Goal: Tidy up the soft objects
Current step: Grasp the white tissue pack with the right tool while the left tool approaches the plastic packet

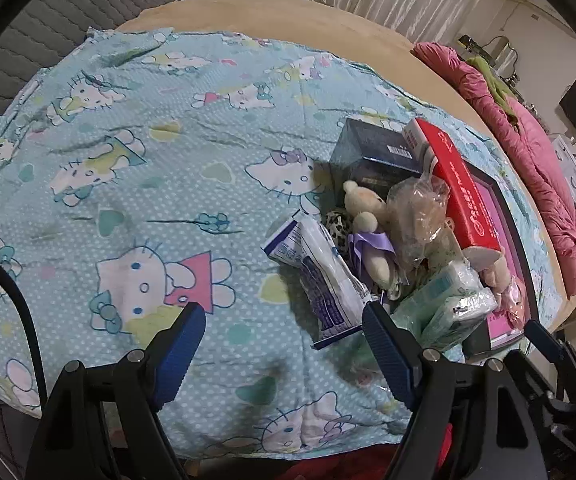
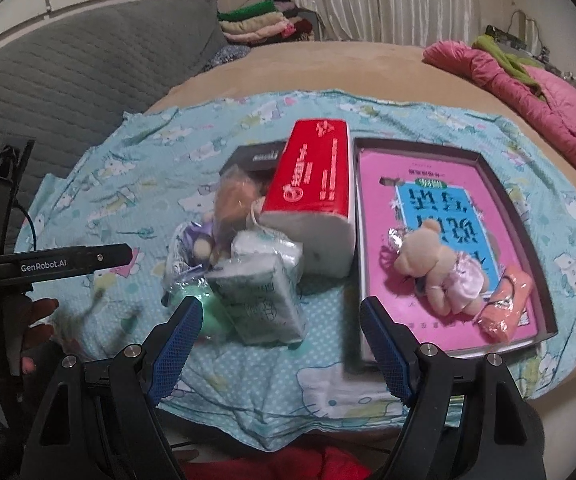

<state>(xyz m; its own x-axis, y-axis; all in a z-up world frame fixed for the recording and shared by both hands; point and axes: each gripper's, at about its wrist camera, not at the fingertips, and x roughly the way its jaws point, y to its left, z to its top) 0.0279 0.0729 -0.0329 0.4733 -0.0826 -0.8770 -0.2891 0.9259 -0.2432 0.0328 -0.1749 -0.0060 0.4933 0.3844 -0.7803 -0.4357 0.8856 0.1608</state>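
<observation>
Hovering above the bed's pale-blue cartoon-cat printed sheet (image 2: pixel 136 184), both grippers stand wide open and empty; the right gripper (image 2: pixel 282 334) faces the heap, its fingers (image 2: pixel 180 336) just short of a green-and-white plastic tissue pack (image 2: pixel 258 300); the left gripper (image 1: pixel 284 346) sits over bare sheet beside a blue-and-white wrapped pack (image 1: pixel 324 280). Already lying in the shallow dark-rimmed tray with pink lining (image 2: pixel 536 264) are a beige plush bear in a pink dress (image 2: pixel 436 268) and an orange wrapped soft piece (image 2: pixel 508 306); sorting seems partly done. Next, I judge, comes closing on one loose soft item, perhaps the small cream plush in purple (image 1: pixel 368 232), and carrying it to the tray past the red-topped tissue block (image 2: pixel 312 196).
</observation>
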